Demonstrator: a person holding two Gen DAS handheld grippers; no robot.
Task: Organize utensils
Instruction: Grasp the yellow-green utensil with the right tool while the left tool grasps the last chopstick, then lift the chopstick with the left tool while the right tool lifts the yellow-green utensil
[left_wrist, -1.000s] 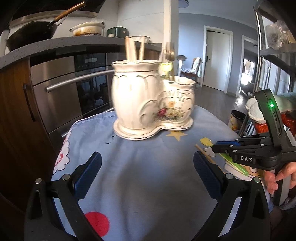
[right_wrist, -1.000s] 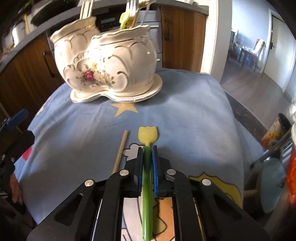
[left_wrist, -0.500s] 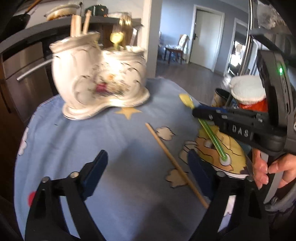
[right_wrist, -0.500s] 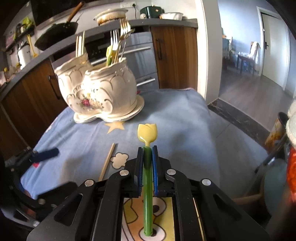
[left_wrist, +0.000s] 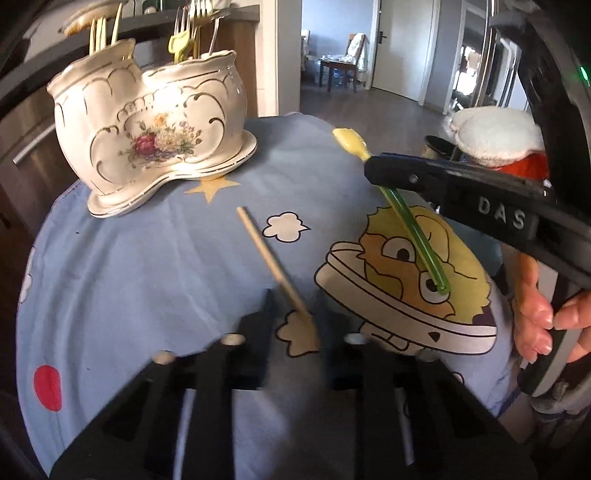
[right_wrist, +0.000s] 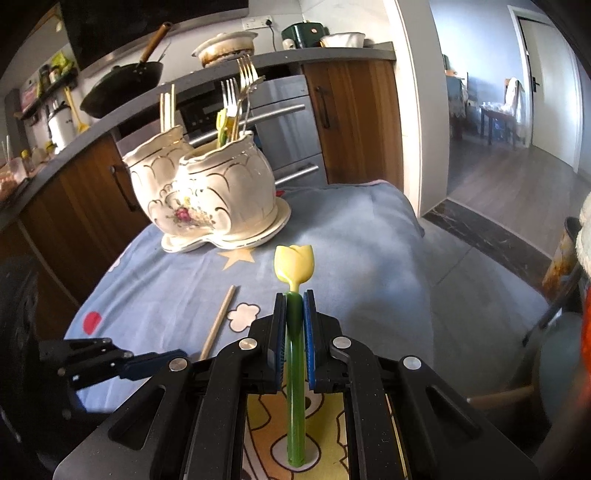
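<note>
Your right gripper (right_wrist: 294, 306) has its jaws clamped on the green-handled plastic utensil with a yellow tulip-shaped head (right_wrist: 294, 266), lifted clear of the blue cartoon-print tabletop cloth (left_wrist: 147, 258). Your left gripper (left_wrist: 293, 314) is motion-blurred; its jaws look narrowly parted either side of the pale wooden chopstick (left_wrist: 271, 256), though contact is unclear. The cream floral two-pot ceramic holder (right_wrist: 207, 199) stands at the far left.
</note>
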